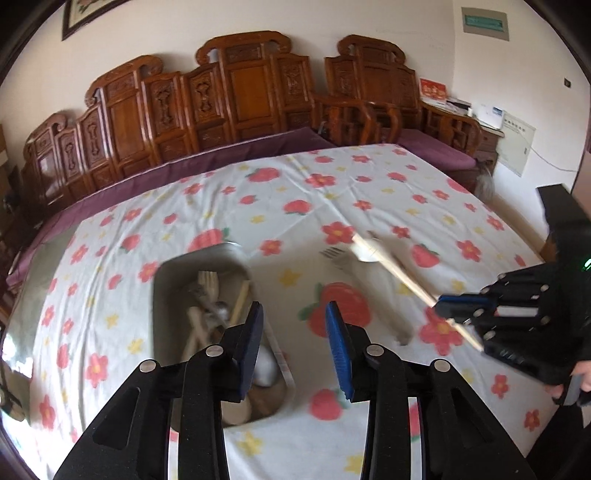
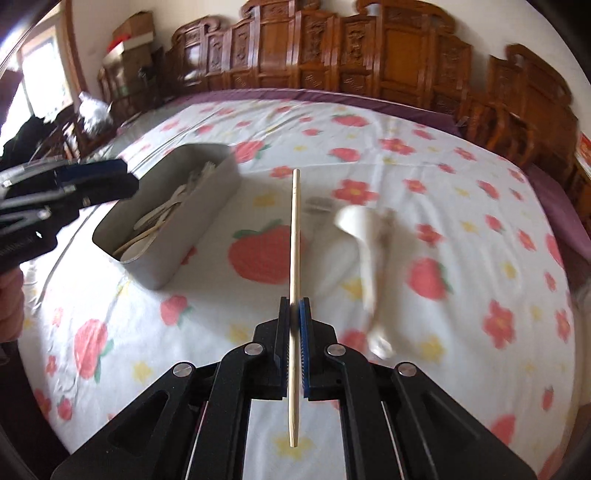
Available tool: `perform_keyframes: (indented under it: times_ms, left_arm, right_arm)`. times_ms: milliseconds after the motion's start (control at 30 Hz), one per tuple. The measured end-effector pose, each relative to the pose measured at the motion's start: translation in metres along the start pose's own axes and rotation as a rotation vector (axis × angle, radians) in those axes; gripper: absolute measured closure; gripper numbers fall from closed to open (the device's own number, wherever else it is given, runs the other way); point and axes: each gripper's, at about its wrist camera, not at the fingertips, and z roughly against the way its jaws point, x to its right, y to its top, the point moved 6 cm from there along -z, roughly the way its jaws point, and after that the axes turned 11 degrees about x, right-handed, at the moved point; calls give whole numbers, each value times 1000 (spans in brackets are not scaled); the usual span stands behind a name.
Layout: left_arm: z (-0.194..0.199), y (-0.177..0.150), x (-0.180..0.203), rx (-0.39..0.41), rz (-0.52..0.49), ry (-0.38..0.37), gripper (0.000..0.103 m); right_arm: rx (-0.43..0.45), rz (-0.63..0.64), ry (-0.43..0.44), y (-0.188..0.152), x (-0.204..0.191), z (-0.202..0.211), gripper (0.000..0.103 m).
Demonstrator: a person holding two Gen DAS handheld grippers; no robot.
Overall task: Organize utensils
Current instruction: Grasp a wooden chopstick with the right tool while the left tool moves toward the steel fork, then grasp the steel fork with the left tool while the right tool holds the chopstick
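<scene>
My right gripper (image 2: 295, 306) is shut on a wooden chopstick (image 2: 294, 236) and holds it above the flowered cloth; it also shows in the left wrist view (image 1: 448, 314) with the chopstick (image 1: 399, 275). My left gripper (image 1: 295, 314) is open and empty, just right of the grey box (image 1: 162, 295), which holds several wooden utensils and a white spoon. The box shows in the right wrist view (image 2: 177, 243), with the left gripper (image 2: 122, 177) beside it. A white spoon (image 2: 360, 229) and a metal fork (image 2: 317, 205) lie on the cloth; both show in the left wrist view, spoon (image 1: 365, 253) and fork (image 1: 338, 256).
The table carries a white cloth with red flowers (image 1: 295, 192). A carved wooden bench (image 1: 236, 96) with a purple cushion (image 1: 436, 149) runs along the far side. Boxes (image 2: 133, 33) stand stacked at the far left.
</scene>
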Motion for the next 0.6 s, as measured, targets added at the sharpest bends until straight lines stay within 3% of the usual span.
perform_keyframes:
  times_ms: [167, 300, 433, 600]
  left_arm:
    - [-13, -4, 27, -33, -26, -7, 70]
    - [-33, -9, 39, -76, 37, -27, 70]
    - [-58, -13, 48, -120, 92, -31, 70]
    - [-85, -16, 59, -159, 85, 0, 70]
  right_arm:
    - [19, -60, -53, -22, 43, 39, 97]
    - [32, -81, -69, -36, 63, 62, 97]
    - [41, -96, -77, -47, 77, 74, 97]
    - [45, -98, -81, -52, 89, 77, 97]
